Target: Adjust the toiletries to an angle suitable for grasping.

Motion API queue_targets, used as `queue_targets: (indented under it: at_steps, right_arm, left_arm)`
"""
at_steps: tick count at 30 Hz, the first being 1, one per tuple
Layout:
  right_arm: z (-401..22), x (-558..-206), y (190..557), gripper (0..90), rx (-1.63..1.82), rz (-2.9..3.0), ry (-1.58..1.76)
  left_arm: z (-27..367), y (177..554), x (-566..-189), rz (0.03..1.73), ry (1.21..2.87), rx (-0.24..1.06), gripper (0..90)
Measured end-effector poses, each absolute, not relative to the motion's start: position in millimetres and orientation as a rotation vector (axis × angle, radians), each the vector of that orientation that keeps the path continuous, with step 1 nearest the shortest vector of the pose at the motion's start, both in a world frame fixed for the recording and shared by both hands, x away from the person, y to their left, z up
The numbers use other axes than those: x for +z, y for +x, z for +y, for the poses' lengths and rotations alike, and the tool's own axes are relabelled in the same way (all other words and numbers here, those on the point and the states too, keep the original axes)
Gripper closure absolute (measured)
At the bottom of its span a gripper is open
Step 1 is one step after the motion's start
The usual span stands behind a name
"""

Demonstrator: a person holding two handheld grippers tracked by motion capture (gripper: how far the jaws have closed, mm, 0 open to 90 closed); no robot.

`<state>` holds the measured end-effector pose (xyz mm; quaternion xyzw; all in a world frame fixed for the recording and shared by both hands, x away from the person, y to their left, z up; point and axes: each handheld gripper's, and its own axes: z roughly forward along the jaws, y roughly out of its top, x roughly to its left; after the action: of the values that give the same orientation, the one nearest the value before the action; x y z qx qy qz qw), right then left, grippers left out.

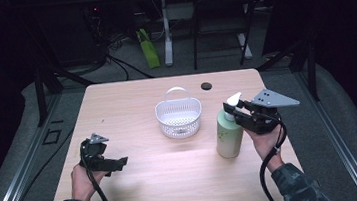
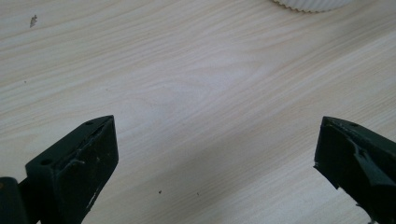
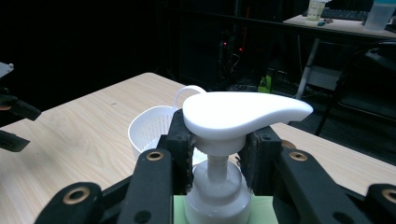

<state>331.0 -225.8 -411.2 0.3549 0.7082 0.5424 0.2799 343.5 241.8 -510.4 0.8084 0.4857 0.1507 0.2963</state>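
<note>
Here, in the high view, my right gripper (image 1: pixel 237 110) has its jaws clamped on the neck of the pump bottle (image 1: pixel 229 134), just under the white pump head; the bottle stands upright at the table's (image 1: pixel 130 93) right side, near the white basket (image 1: pixel 178 116). My left gripper (image 1: pixel 103 157) rests low at the table's left, well apart from both.

Left gripper view: the jaws stand wide apart with nothing between them, bare wood below; the basket rim (image 2: pixel 312 4) is cut off at the top edge.

Right gripper view: both jaws press the collar below the pump head (image 3: pixel 243 114), with the basket (image 3: pixel 152 128) behind. The bottle's body is hidden below the frame, so I cannot tell whether its base touches the table.

Risk, as I judge it: a grip so high lets the heavy body swing or slip through the pads, and it could clip the basket wall.
</note>
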Motion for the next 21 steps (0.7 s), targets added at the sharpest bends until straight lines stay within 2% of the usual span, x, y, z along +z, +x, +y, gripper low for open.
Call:
queue_targets:
  at_steps: [11, 21]
  right_arm:
    - [-214, -415, 342, 67.5, 1.448, 1.913, 0.949]
    - [-222, -416, 345, 66.4, 1.462, 1.908, 0.976]
  left_arm:
    - [243, 344, -510, 1.287, 2.149, 0.403, 0.0]
    - [242, 344, -512, 1.287, 2.146, 0.396, 0.0]
